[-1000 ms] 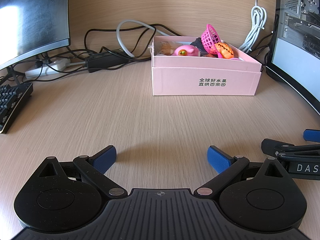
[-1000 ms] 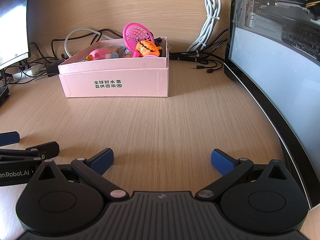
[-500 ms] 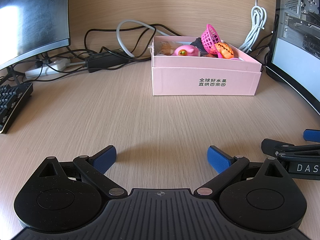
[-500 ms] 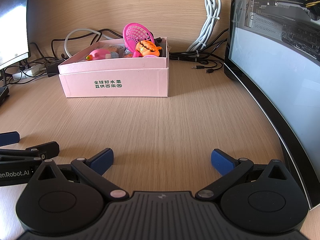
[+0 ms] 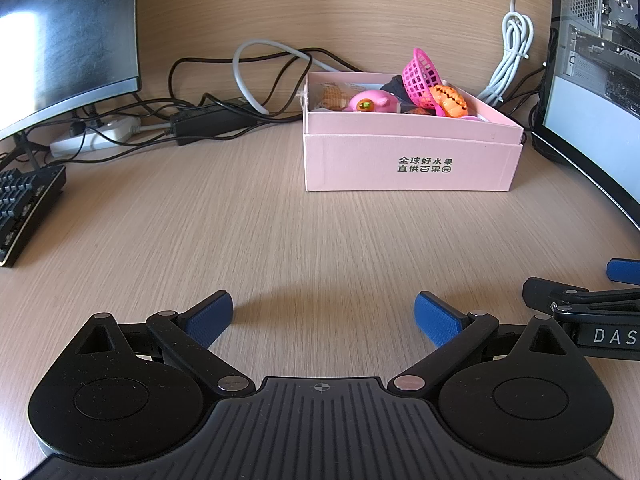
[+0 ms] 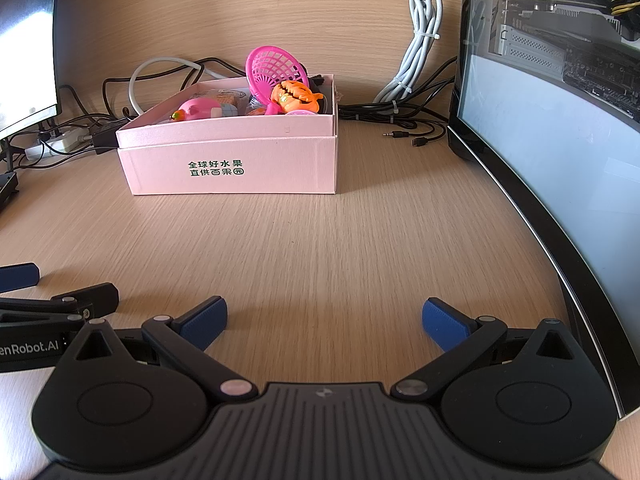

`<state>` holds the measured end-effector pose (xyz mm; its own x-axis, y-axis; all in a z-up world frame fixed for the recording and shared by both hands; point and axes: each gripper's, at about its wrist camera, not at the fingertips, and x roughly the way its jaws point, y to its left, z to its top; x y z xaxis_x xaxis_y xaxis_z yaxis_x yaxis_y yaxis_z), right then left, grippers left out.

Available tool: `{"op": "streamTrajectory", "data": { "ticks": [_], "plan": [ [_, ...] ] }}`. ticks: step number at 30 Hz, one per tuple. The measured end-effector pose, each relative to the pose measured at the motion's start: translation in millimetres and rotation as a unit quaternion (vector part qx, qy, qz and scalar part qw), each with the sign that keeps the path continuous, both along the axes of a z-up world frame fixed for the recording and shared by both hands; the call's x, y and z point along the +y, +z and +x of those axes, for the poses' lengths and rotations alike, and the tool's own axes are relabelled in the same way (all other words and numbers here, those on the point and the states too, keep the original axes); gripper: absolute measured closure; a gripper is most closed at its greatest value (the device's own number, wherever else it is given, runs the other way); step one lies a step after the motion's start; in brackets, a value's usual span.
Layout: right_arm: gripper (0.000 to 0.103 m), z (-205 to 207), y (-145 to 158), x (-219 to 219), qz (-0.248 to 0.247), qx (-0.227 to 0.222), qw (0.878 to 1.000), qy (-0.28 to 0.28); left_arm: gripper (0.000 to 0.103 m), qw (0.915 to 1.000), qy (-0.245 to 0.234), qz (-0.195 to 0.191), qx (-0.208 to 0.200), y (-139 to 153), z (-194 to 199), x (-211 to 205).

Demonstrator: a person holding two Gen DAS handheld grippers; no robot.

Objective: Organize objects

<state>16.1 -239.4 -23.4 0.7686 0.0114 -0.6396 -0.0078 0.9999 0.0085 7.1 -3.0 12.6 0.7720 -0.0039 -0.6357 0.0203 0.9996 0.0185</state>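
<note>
A pink cardboard box (image 5: 412, 160) stands on the wooden desk ahead; it also shows in the right wrist view (image 6: 232, 164). Inside lie a pink mesh basket (image 5: 422, 76), an orange pumpkin toy (image 5: 450, 100), a pink round toy (image 5: 370, 102) and other small items partly hidden. The basket (image 6: 274, 74), pumpkin (image 6: 294, 96) and pink toy (image 6: 198, 109) also show in the right wrist view. My left gripper (image 5: 324, 314) is open and empty, low over the desk, well short of the box. My right gripper (image 6: 324, 316) is open and empty beside it.
A curved monitor (image 6: 560, 160) lines the right side. Another monitor (image 5: 60, 40) and a keyboard (image 5: 24, 208) are at the left. Cables and a power strip (image 5: 96, 140) lie behind the box. White bundled cable (image 6: 416, 52) hangs on the back wall.
</note>
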Motion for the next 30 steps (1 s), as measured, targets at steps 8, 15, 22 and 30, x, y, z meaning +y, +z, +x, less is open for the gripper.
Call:
{"op": "streamTrajectory", "data": {
  "ticks": [8,15,22,30],
  "plan": [
    [0.000,0.0,0.0,-0.1,0.000,0.000,1.000,0.000,0.001,1.0000,0.000,-0.002,0.000,0.0,0.3,0.6],
    [0.000,-0.1,-0.1,0.0,0.000,0.000,1.000,0.000,0.001,1.0000,0.000,-0.001,0.000,0.0,1.2,-0.4],
    [0.000,-0.1,-0.3,0.0,0.000,0.000,1.000,0.000,0.001,1.0000,-0.003,-0.001,0.000,-0.2,1.3,-0.1],
    [0.000,-0.1,-0.3,-0.1,0.000,0.000,1.000,0.000,0.001,1.0000,-0.003,-0.002,0.000,0.1,0.8,-1.3]
  ]
}}
